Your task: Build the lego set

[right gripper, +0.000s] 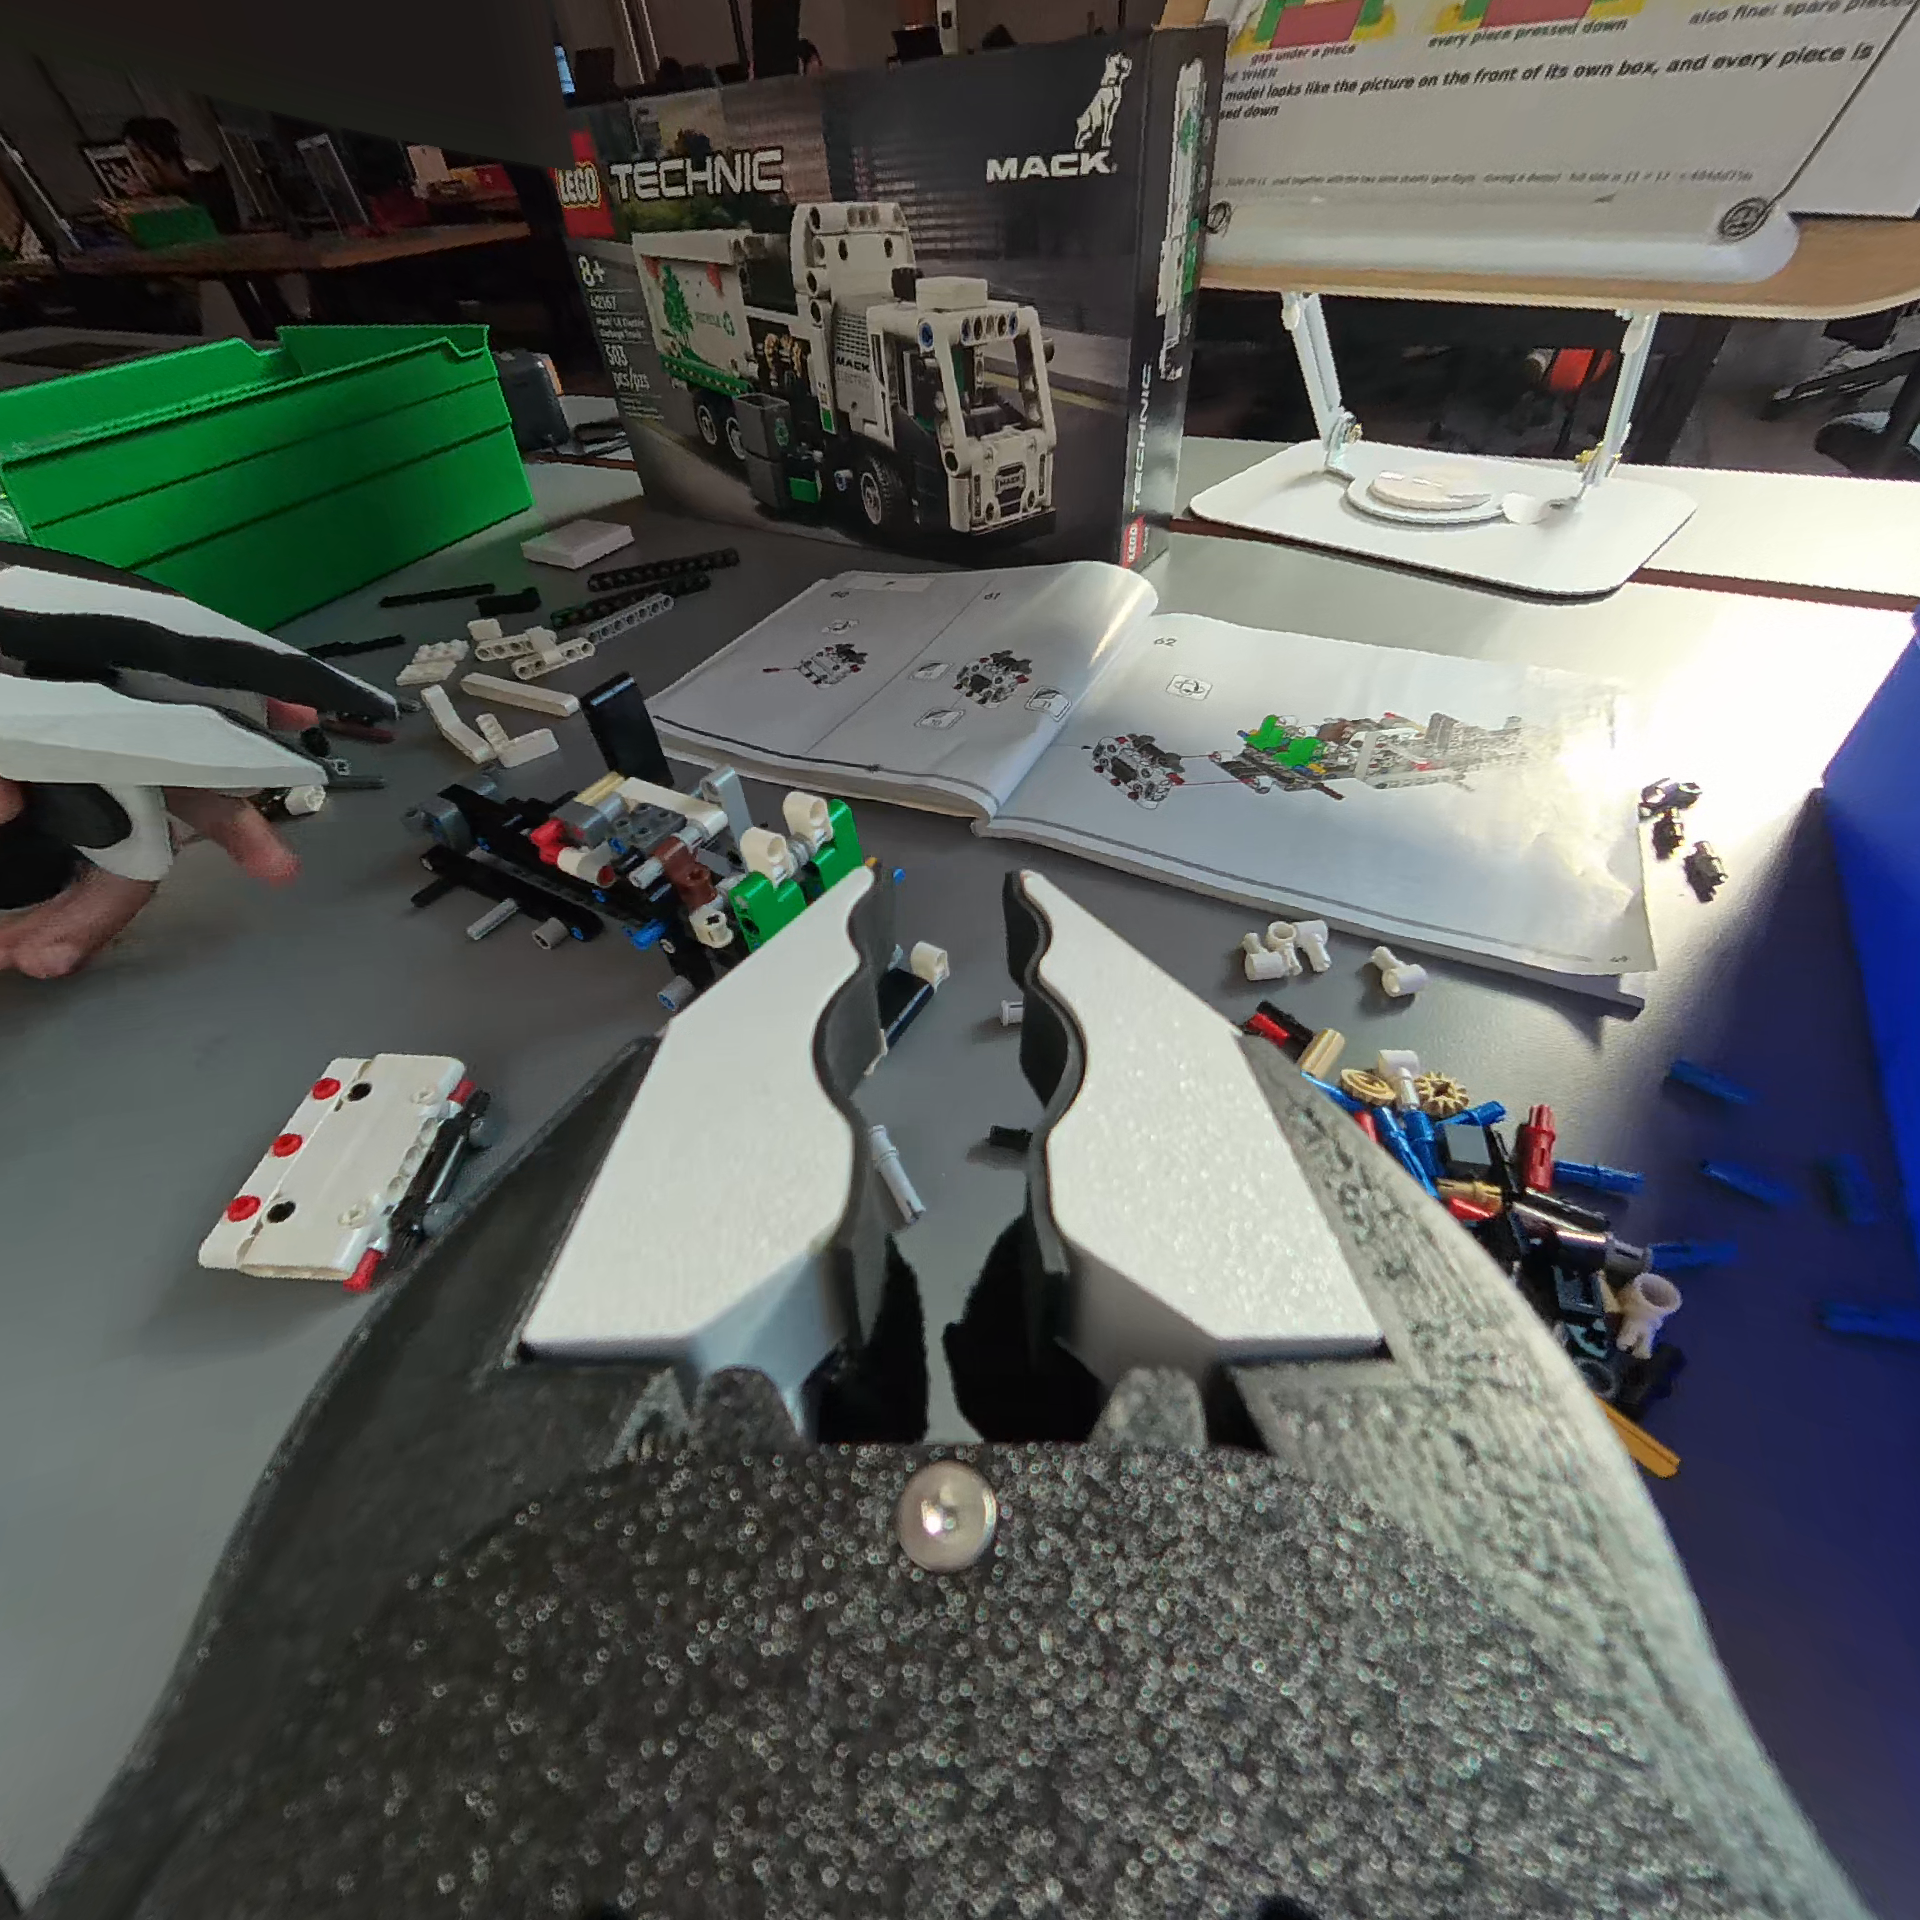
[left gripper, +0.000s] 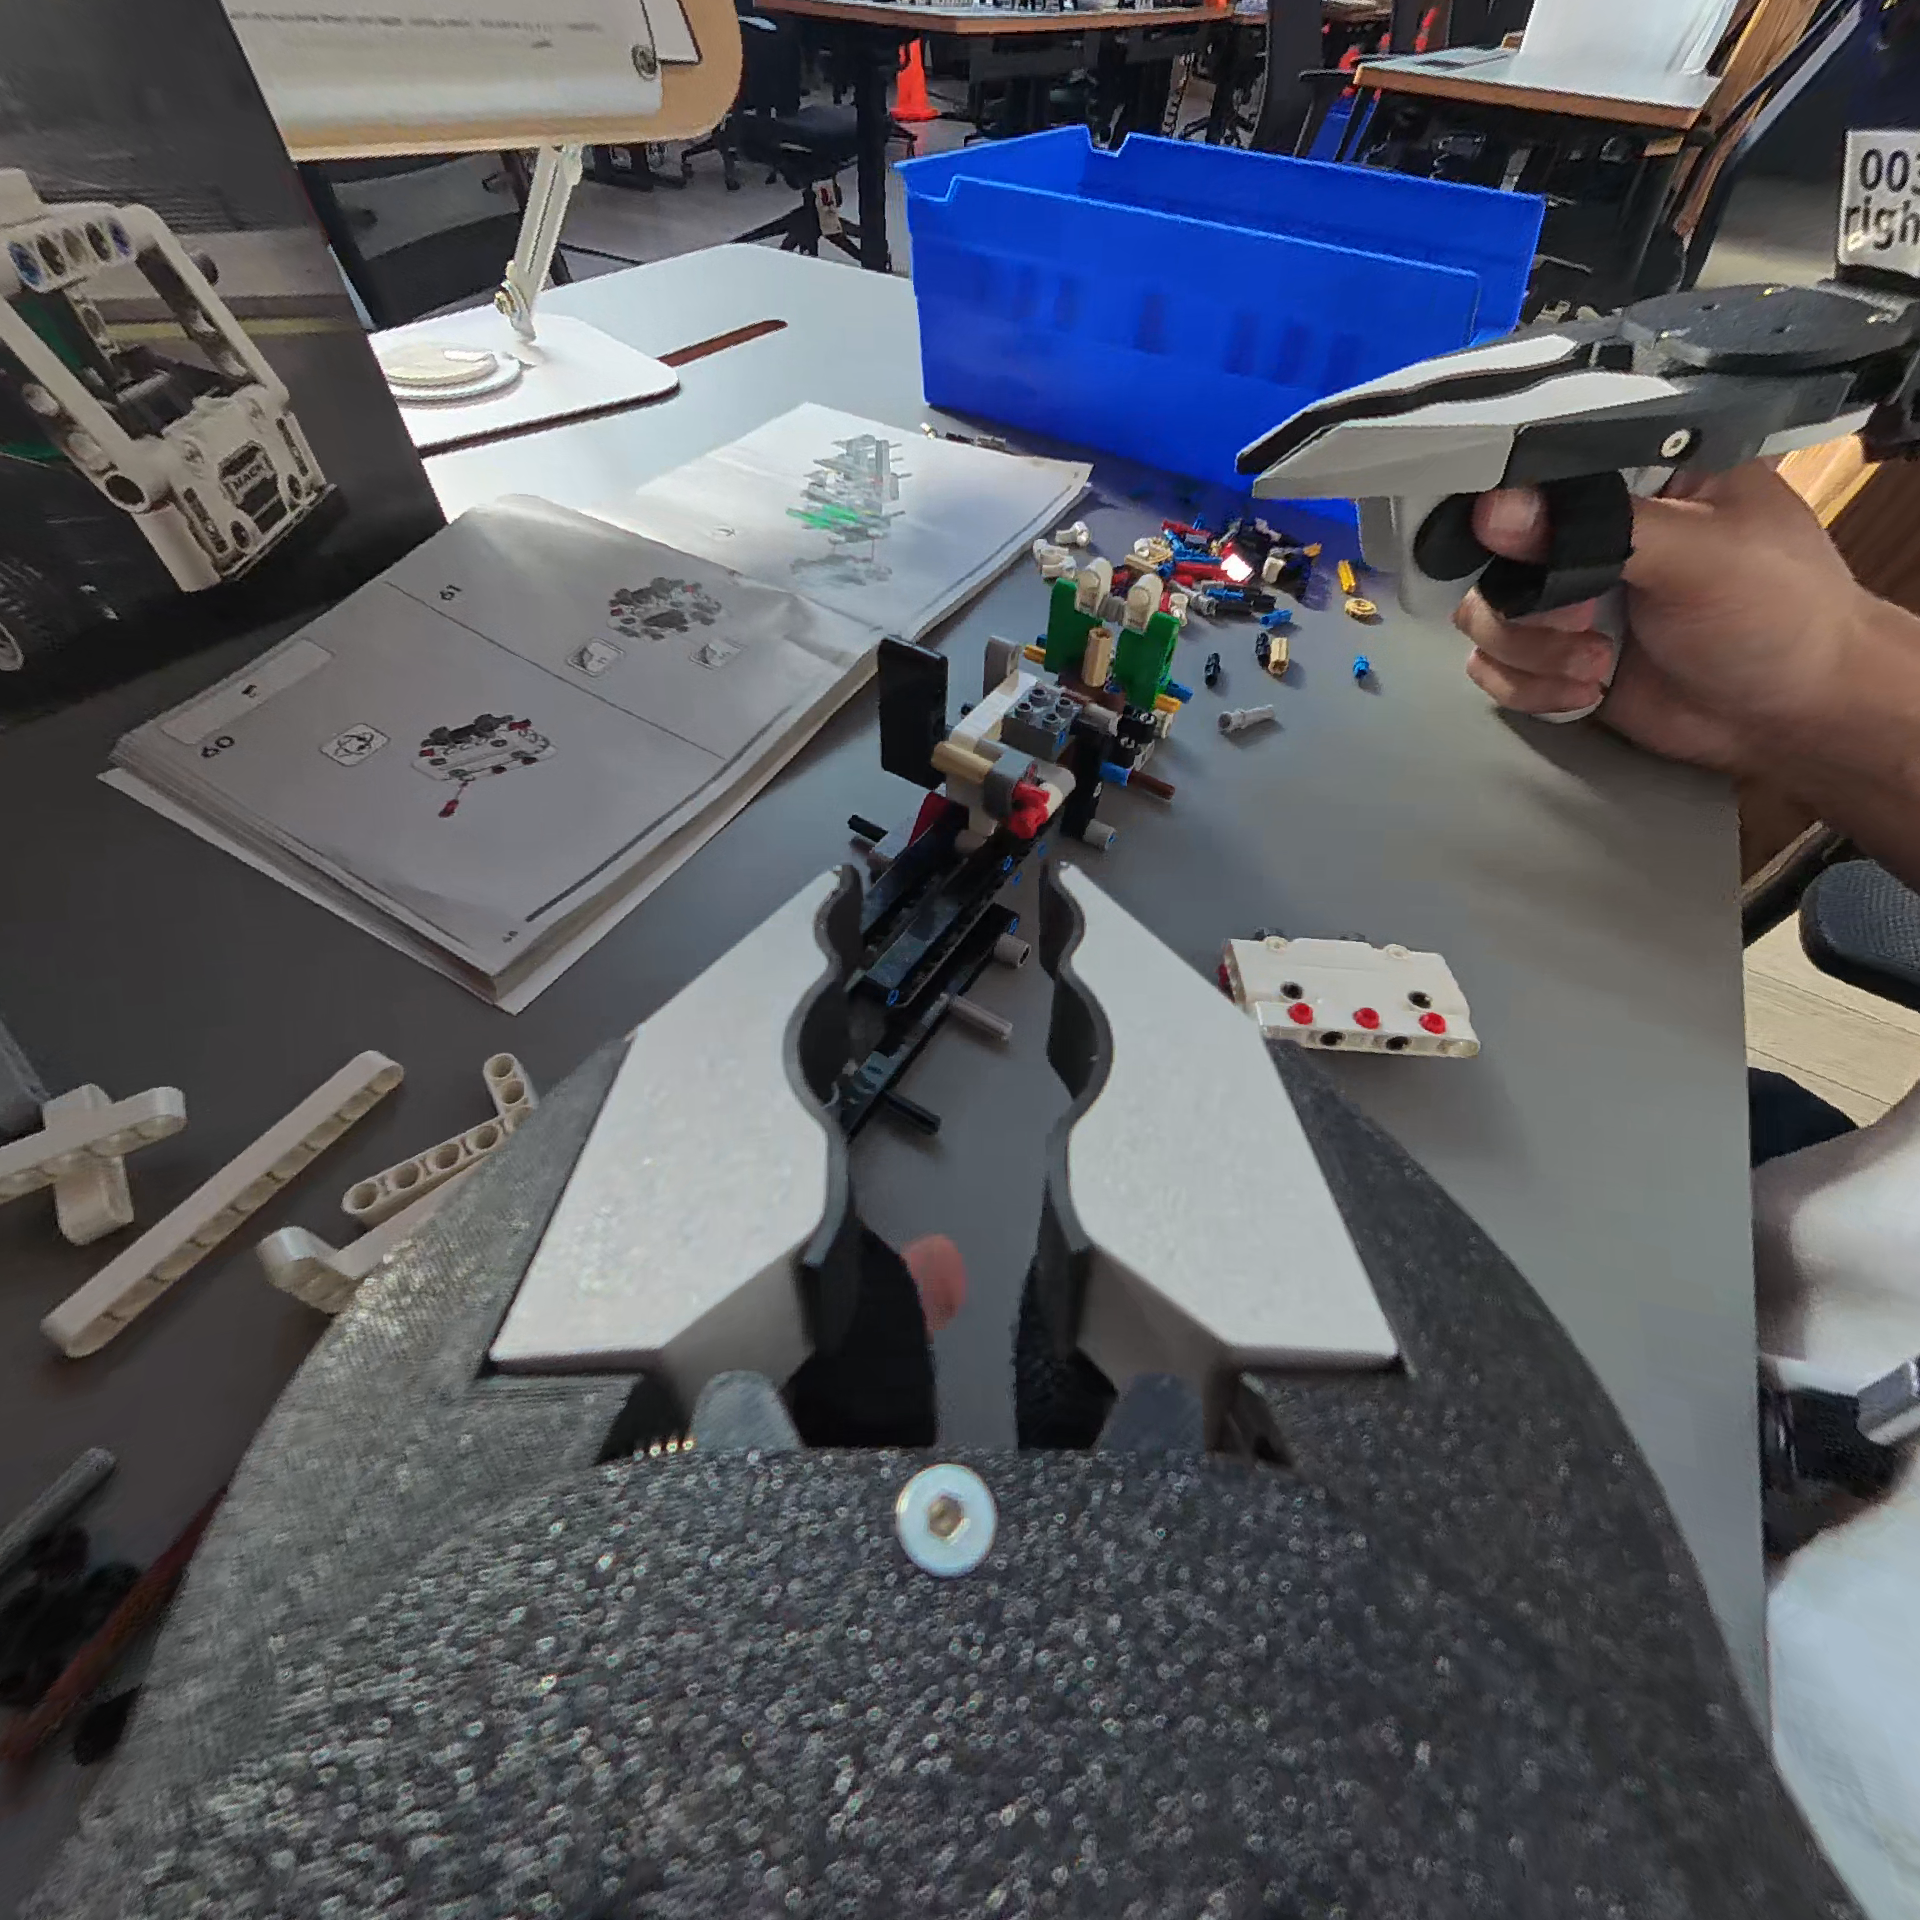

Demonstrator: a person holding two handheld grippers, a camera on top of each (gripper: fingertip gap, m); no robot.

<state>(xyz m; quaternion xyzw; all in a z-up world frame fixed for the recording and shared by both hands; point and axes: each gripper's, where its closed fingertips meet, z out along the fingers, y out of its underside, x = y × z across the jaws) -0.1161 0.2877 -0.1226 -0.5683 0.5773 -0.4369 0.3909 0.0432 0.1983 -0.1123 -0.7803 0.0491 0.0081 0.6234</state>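
A partly built brick model (left gripper: pixel 997 748) with a black chassis, grey and white parts and green pieces lies on the grey table (left gripper: pixel 1455 831). My left gripper (left gripper: pixel 945 894) is open. The chassis's near end shows between its fingers, with a gap at the right pad. The right wrist view shows the left gripper (right gripper: pixel 353 743) just left of the model (right gripper: pixel 623 831). My right gripper (right gripper: pixel 940 894) is open and empty over the table, right of the model's green end. A small black-and-white piece (right gripper: pixel 914 987) lies by its left finger. The right gripper (left gripper: pixel 1252 473) is also in the left wrist view, above the parts pile.
An open instruction booklet (left gripper: pixel 520 675) lies behind the model. A blue bin (left gripper: pixel 1195 291) stands at the back right, a green bin (right gripper: pixel 260 447) at the left, the set's box (right gripper: pixel 883 312) behind. A white panel with red pins (left gripper: pixel 1351 997), small parts (right gripper: pixel 1475 1143) and white beams (left gripper: pixel 218 1195) lie around. The tips of one gripper are about 20 cm away from the tips of the other. The small black-and-white piece (right gripper: pixel 914 987) is closer to my right gripper, around 8 cm from its tips; the left tips are 15 cm off.
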